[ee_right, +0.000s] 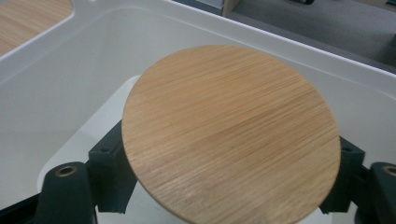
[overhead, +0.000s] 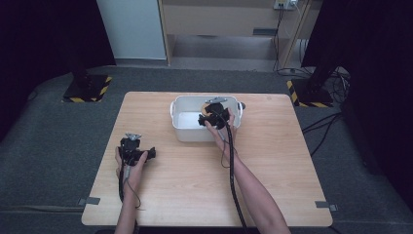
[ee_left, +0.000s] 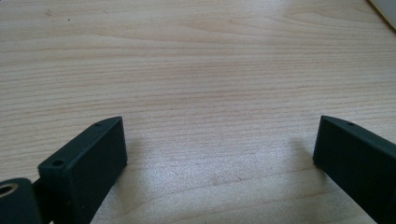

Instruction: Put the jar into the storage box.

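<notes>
My right gripper [ee_right: 224,186] clamps the round wooden disc [ee_right: 231,135] by its edges, holding it flat over the white tub [overhead: 182,130] — ready to lower inside. My left gripper [ee_left: 219,154] rests spread wide on the bare surface [ee_left: 196,70], out of the way.
</notes>
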`<state>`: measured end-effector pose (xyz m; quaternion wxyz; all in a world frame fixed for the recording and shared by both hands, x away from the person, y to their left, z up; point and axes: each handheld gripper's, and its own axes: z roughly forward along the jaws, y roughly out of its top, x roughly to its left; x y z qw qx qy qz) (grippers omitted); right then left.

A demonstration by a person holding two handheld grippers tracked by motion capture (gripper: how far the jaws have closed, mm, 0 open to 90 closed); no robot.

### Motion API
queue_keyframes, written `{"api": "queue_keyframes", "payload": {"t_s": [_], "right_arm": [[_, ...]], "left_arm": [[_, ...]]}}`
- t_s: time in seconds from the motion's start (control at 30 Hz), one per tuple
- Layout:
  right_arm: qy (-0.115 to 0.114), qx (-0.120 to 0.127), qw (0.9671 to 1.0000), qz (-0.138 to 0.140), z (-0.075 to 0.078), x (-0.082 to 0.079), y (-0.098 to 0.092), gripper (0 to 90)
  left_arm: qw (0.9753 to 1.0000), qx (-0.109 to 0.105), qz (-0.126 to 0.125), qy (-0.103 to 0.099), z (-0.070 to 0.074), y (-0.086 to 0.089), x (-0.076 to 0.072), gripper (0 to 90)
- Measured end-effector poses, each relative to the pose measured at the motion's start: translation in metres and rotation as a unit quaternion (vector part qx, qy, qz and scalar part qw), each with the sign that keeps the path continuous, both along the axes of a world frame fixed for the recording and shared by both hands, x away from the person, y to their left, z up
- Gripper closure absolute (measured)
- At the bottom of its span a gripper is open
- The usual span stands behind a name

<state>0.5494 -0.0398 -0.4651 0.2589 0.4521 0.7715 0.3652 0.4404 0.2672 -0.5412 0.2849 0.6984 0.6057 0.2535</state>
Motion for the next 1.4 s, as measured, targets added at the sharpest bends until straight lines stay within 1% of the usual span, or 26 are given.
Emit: {"api": "queue_keyframes", "payload": {"t_s": [0.03, 0.2, 0.27, 0.33, 0.5, 0.6, 0.8, 0.87, 0.93, 1.1, 1.27, 1.4], "right_arm": [[0.001, 0.001, 1.0000, 0.000, 0.000, 0.000, 0.000, 20.8], [0.001, 0.008, 0.9999, -0.005, 0.003, 0.000, 0.000, 7.2], [0.005, 0.011, 0.9999, -0.005, 0.003, 0.001, 0.001, 3.9], [0.003, 0.011, 0.9999, -0.004, 0.005, 0.000, 0.001, 2.8], [0.006, 0.017, 0.9998, 0.001, 0.009, -0.002, 0.001, 2.6], [0.008, 0.021, 0.9997, 0.005, 0.014, -0.005, -0.001, 2.6], [0.007, 0.036, 0.9993, 0.011, 0.032, -0.016, -0.012, 2.5], [0.007, 0.031, 0.9994, 0.015, 0.040, -0.021, -0.016, 2.5], [0.002, 0.031, 0.9993, 0.020, 0.048, -0.026, -0.021, 2.5], [-0.002, 0.039, 0.9989, 0.027, 0.066, -0.040, -0.036, 2.6], [-0.014, 0.031, 0.9991, 0.024, 0.082, -0.054, -0.052, 2.7], [-0.019, 0.033, 0.9990, 0.023, 0.092, -0.065, -0.067, 2.7]], "left_arm": [[1.0000, 0.000, 0.000, 0.000, 0.000, 0.000, 0.000, 1.2], [1.0000, 0.000, 0.000, 0.000, 0.000, 0.000, 0.000, 1.2], [1.0000, 0.000, 0.000, 0.000, 0.000, 0.000, 0.000, 1.2], [1.0000, 0.000, 0.000, 0.000, 0.000, 0.000, 0.000, 1.2], [1.0000, 0.000, 0.000, 0.000, 0.000, 0.000, 0.000, 1.2], [1.0000, 0.000, 0.000, 0.000, 0.000, 0.000, 0.000, 1.1], [1.0000, 0.001, 0.000, 0.000, 0.000, 0.000, 0.000, 1.0], [1.0000, 0.001, 0.000, 0.000, 0.000, 0.000, 0.000, 1.0], [1.0000, 0.001, 0.001, 0.000, 0.000, 0.000, 0.000, 1.0], [1.0000, 0.002, 0.001, 0.000, 0.000, 0.000, 0.000, 0.9], [1.0000, 0.002, 0.001, 0.000, 0.000, 0.000, 0.000, 0.9], [1.0000, 0.001, 0.002, 0.000, 0.000, 0.000, 0.000, 0.9]]}}
